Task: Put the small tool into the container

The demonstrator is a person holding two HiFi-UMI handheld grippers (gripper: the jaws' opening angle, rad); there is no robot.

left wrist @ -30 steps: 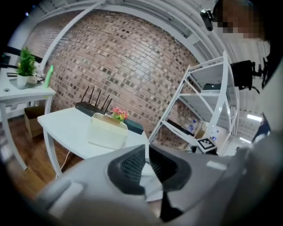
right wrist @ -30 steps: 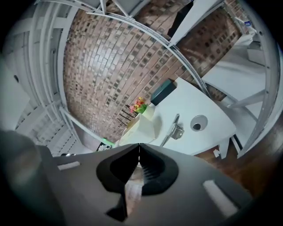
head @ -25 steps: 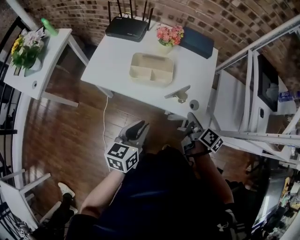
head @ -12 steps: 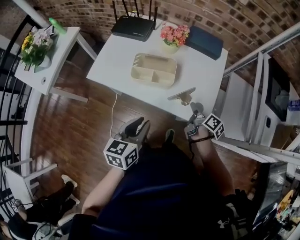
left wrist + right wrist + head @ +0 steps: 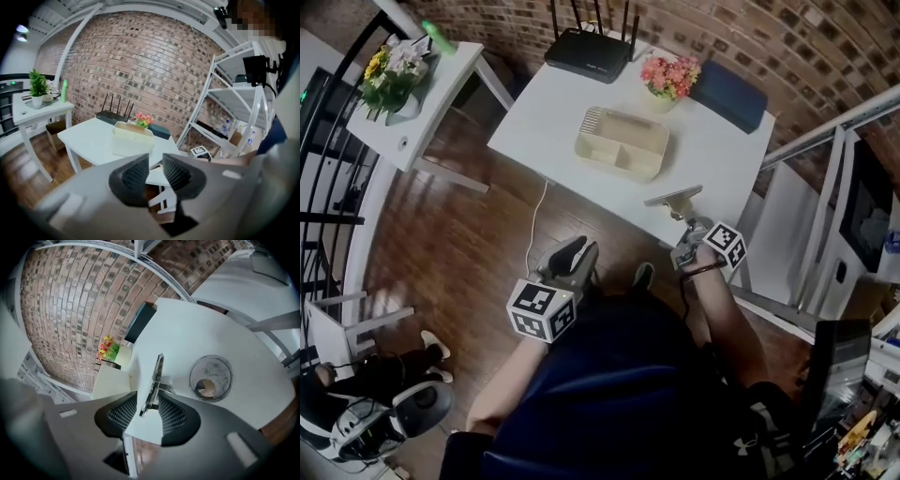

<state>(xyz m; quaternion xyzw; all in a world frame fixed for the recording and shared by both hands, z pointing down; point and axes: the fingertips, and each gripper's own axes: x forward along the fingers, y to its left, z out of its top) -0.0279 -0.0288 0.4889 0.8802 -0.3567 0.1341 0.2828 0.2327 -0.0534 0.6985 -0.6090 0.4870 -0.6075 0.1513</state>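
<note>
Fingers (image 5: 173, 420) of the right gripper (image 5: 147, 401), just opened wide, straddle the small tool (image 5: 157, 376) beside a grommet (image 5: 213, 367).

- Behind the white surface (image 5: 553, 131) I see a wall of red brick (image 5: 834, 56); it looks curved in my wide lens.
- The floor (image 5: 441, 253) is of dark brown wooden planks, a little shiny.
- A small white side table (image 5: 431, 94) stands left of the surface, apart from it.
- A white metal shelf rack (image 5: 232, 93) stands at the right.
- A black railing (image 5: 333, 217) runs along the far left edge.
- The light is soft and even.
</note>
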